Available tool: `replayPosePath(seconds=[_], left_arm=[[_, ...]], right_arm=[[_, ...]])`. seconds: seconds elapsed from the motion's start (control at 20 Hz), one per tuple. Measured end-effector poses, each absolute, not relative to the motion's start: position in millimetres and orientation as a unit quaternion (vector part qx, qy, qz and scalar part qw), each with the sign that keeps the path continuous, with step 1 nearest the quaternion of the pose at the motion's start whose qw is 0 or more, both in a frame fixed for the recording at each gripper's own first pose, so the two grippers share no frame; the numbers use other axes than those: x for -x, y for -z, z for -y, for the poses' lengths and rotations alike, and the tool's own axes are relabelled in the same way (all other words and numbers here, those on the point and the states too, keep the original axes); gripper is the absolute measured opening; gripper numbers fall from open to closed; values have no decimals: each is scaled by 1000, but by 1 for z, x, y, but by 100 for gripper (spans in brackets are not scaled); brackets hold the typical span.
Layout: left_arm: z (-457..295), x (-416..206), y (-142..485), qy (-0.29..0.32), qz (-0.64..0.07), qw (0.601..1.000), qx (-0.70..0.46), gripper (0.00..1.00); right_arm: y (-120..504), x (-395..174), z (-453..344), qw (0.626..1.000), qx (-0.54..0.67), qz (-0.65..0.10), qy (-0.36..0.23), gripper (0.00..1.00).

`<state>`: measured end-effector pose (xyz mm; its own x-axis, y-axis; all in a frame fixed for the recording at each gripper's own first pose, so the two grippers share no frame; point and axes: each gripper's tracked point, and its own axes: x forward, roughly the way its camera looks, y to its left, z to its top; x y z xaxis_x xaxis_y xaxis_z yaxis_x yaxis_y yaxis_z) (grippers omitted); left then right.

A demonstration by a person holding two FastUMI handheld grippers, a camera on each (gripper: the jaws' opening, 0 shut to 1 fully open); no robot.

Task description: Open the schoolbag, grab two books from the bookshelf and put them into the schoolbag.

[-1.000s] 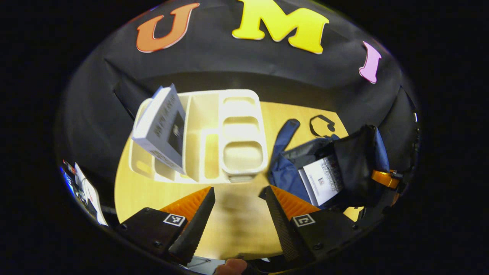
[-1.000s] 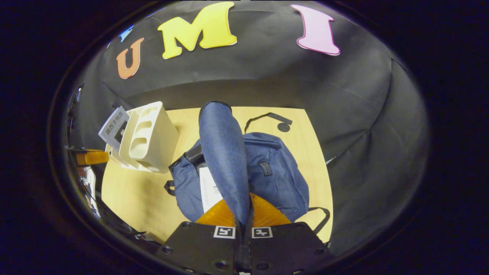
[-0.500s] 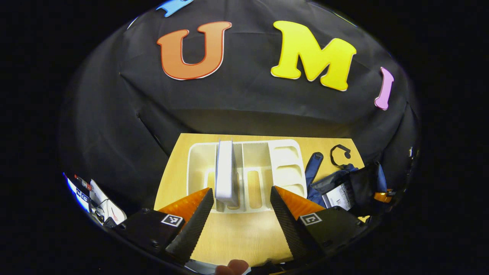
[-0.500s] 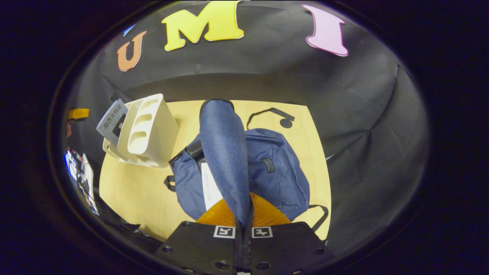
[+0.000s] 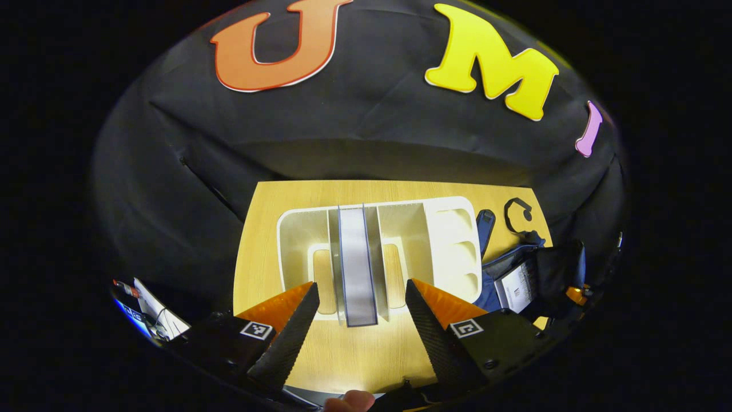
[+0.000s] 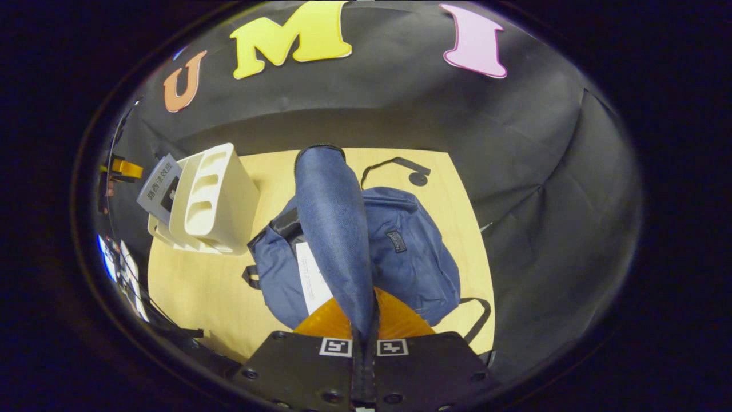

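Note:
A cream bookshelf (image 5: 434, 229) stands on the wooden table with one book (image 5: 357, 263) upright in a middle slot, spine up. My left gripper (image 5: 360, 329) is open just in front of that book, one finger to each side and apart from it. The blue schoolbag (image 6: 412, 252) lies open at the table's right side, with a white book (image 6: 311, 277) inside its mouth. My right gripper (image 6: 364, 335) is shut on the bag's blue flap (image 6: 331, 229) and holds it up. In the right gripper view the bookshelf (image 6: 214, 200) and its book (image 6: 159, 186) stand to the left.
The wooden table (image 5: 354, 355) has bare room in front of the bookshelf. A black strap (image 6: 400, 169) lies on the table behind the bag. The black cloth wall rises close behind the table. Clutter and cables (image 5: 151, 312) show beyond the table's left edge.
My left gripper has swung from the bag toward the bookshelf and closed in on the standing book, staying open. The right gripper keeps holding the flap up, barely moved.

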<state>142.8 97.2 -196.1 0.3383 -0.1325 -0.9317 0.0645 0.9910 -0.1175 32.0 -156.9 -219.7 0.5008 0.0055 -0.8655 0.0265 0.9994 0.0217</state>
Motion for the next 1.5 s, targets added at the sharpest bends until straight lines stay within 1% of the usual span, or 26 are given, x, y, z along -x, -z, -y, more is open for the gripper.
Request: replayPosePath(seconds=[0.05, 0.1, 0.15, 0.2, 0.5, 0.55, 0.6, 0.65, 0.8, 0.85, 0.9, 0.95, 1.0, 1.05, 1.1, 1.2, 1.25, 1.35, 1.4, 1.5], left_arm=[[-96, -144, 204, 64, -583, 809, 33, 96], [-97, -145, 212, 65, -594, 801, 37, 96], [-97, -144, 221, 63, -605, 792, 41, 96], [-100, -142, 229, 62, -616, 784, 44, 96], [-104, -132, 264, 57, -674, 734, 62, 96], [-104, -131, 268, 57, -679, 729, 62, 96], [-103, -132, 271, 58, -685, 723, 61, 100], [-103, -130, 272, 60, -690, 719, 60, 100], [-104, -131, 276, 58, -700, 710, 50, 89], [-103, -128, 276, 58, -706, 704, 48, 83], [-101, -127, 276, 58, -712, 698, 49, 80], [-99, -124, 278, 58, -718, 692, 48, 70], [-98, -122, 278, 56, -724, 685, 48, 73], [-99, -121, 279, 53, -728, 682, 45, 63], [-101, -122, 279, 49, -728, 683, 40, 65], [-102, -119, 277, 42, -733, 678, 35, 53], [-102, -117, 276, 41, -735, 676, 37, 51], [-102, -114, 269, 29, -733, 678, 45, 41], [-103, -111, 264, 27, -729, 682, 45, 44], [-108, -107, 248, 20, -717, 696, 45, 43]], right_arm=[[220, -32, 155, 866, -18, -499, 8, 1], [220, -32, 154, 866, -20, -500, 10, 4], [221, -33, 153, 865, -21, -501, 11, 4], [221, -33, 153, 865, -22, -501, 13, 1], [224, -36, 156, 864, -14, -503, 22, 1], [225, -36, 155, 864, -16, -504, 21, 4], [225, -37, 154, 863, -18, -504, 21, 1], [226, -37, 153, 863, -18, -505, 21, 1], [226, -37, 154, 863, -21, -504, 20, 1], [227, -37, 155, 863, -22, -504, 20, 1], [226, -38, 155, 864, -24, -503, 21, 1], [227, -37, 156, 864, -26, -502, 20, 1], [227, -37, 156, 865, -26, -501, 20, 1], [227, -36, 156, 865, -27, -500, 18, 1], [226, -35, 156, 866, -27, -499, 17, 1], [226, -33, 157, 868, -28, -496, 14, 1], [227, -32, 158, 869, -28, -495, 13, 1], [226, -31, 159, 871, -29, -491, 9, 1], [226, -31, 160, 872, -30, -489, 7, 1], [226, -29, 160, 873, -30, -487, 0, 1]])
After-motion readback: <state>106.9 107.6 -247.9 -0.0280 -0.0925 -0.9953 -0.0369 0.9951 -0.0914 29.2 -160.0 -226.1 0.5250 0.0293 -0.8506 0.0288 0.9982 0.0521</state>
